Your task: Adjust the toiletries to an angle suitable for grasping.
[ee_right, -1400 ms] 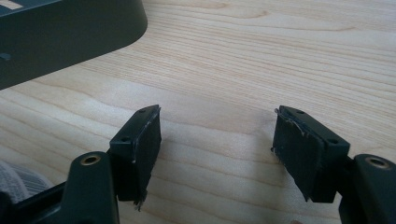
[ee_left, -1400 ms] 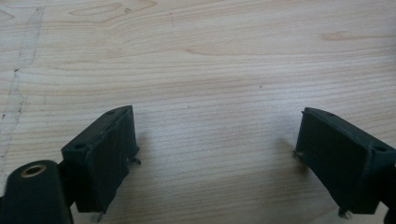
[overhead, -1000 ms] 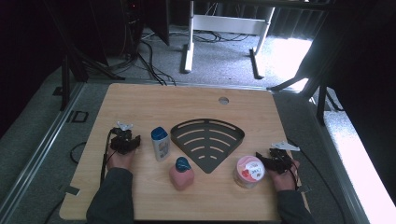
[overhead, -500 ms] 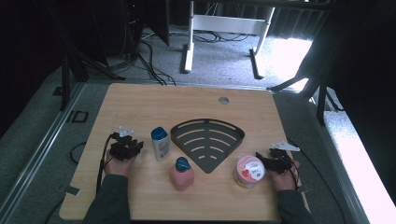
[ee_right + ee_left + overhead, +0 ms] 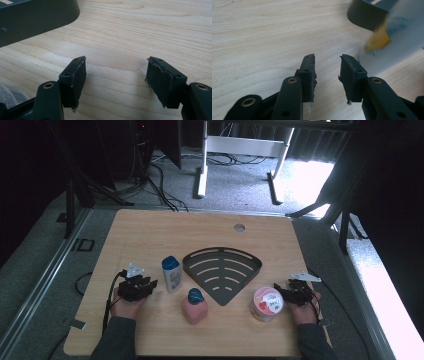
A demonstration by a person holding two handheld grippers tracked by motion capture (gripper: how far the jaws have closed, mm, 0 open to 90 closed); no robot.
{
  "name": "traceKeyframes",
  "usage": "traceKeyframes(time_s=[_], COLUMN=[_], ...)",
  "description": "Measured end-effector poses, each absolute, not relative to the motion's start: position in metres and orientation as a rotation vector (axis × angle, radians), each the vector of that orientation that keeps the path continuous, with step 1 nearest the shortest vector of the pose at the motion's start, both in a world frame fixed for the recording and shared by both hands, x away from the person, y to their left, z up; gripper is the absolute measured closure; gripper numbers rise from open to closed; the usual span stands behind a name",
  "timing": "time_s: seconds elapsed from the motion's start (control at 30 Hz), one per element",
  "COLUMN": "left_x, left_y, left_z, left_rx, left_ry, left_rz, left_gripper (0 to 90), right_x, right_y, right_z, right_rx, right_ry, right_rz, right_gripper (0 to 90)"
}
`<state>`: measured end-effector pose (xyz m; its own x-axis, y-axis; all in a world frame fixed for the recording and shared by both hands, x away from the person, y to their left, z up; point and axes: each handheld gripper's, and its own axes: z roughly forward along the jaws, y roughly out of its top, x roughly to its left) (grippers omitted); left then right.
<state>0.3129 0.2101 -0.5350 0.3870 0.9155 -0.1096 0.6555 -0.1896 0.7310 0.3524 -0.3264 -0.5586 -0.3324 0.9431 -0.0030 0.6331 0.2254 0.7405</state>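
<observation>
Left gripper [image 5: 150, 284] fingers apart, empty; right gripper [image 5: 278, 292] wider.

A light wooden counter [image 5: 150, 235] with a small round cable hole [image 5: 239, 227] near its far edge carries four things. A dark fan-shaped slotted rack [image 5: 222, 272] lies flat at the middle. Just to its left a white bottle with a blue cap [image 5: 171, 273] stands upright. In front of the rack sits a pink bottle with a teal cap [image 5: 194, 305], and near the rack's right corner stands a round tub with a pink-and-white lid [image 5: 268, 302].
</observation>
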Motion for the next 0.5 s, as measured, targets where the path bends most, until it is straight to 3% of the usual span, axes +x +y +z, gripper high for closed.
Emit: traceKeyframes(time_s=[0.33, 0.37, 0.5], left_x=[0.289, 0.287, 0.285], left_y=[0.192, 0.189, 0.181], left_z=[-0.533, -0.533, -0.533], left_rx=[2.000, 2.021, 2.062], left_ry=[1.223, 1.211, 1.152], left_rz=[0.495, 0.506, 0.488], left_gripper=[67.3, 75.9, 85.4], right_x=[0.353, 0.353, 0.353], right_y=[-0.327, -0.327, -0.327], right_z=[-0.559, -0.559, -0.559], right_rx=[1.446, 1.445, 1.444], right_ry=[2.051, 2.053, 2.054], right_rz=[0.905, 0.906, 0.906], right_gripper=[31.9, 31.9, 31.8])
